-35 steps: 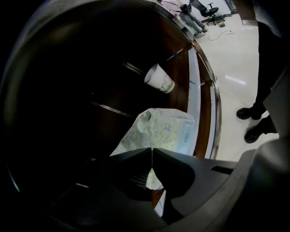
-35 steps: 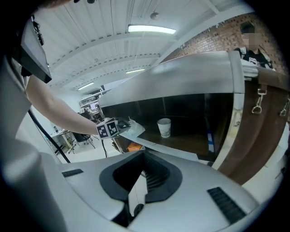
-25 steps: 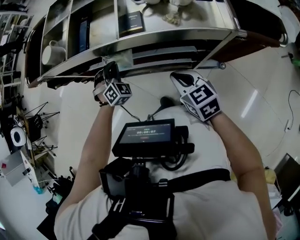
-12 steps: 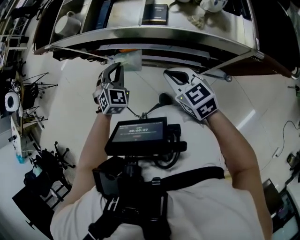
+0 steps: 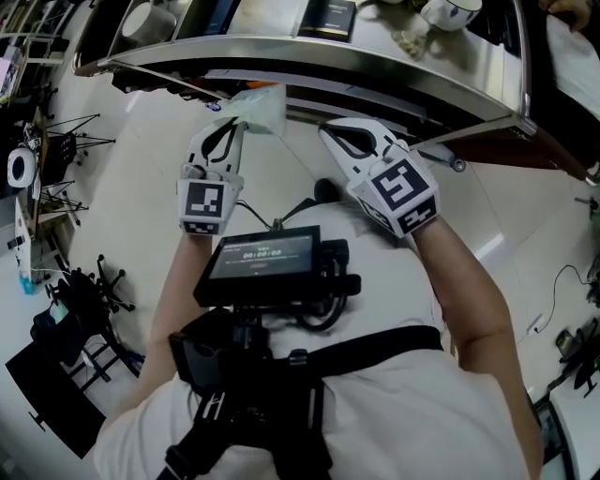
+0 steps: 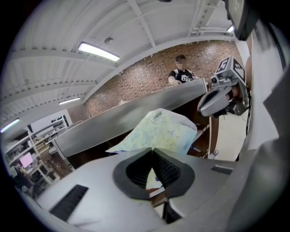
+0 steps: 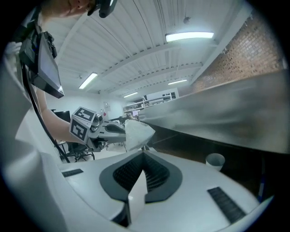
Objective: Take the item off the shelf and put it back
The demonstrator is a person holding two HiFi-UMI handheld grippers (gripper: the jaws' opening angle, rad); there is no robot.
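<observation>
A pale yellow-green soft packet (image 5: 260,106) hangs just below the front lip of the steel shelf (image 5: 394,82). My left gripper (image 5: 236,120) is shut on its lower edge. In the left gripper view the packet (image 6: 159,132) fans out above the closed pads of the left gripper (image 6: 153,152), with the shelf lip (image 6: 113,128) behind it. My right gripper (image 5: 330,133) is beside it to the right, shut and empty. The right gripper view shows its jaws (image 7: 144,152) closed, and the left gripper (image 7: 111,129) with the packet (image 7: 137,132) beyond.
On the shelf top stand a white mug (image 5: 150,19), a dark box (image 5: 334,17) and a white cup (image 5: 452,11). A lower dark shelf holds a white cup (image 7: 215,160). Tripods and stands (image 5: 56,187) crowd the floor at left. A person (image 6: 181,73) stands far behind the shelf.
My left gripper has drawn the packet out from under the shelf lip, toward me and slightly right. The right gripper stayed beside it. The head view has swung left.
</observation>
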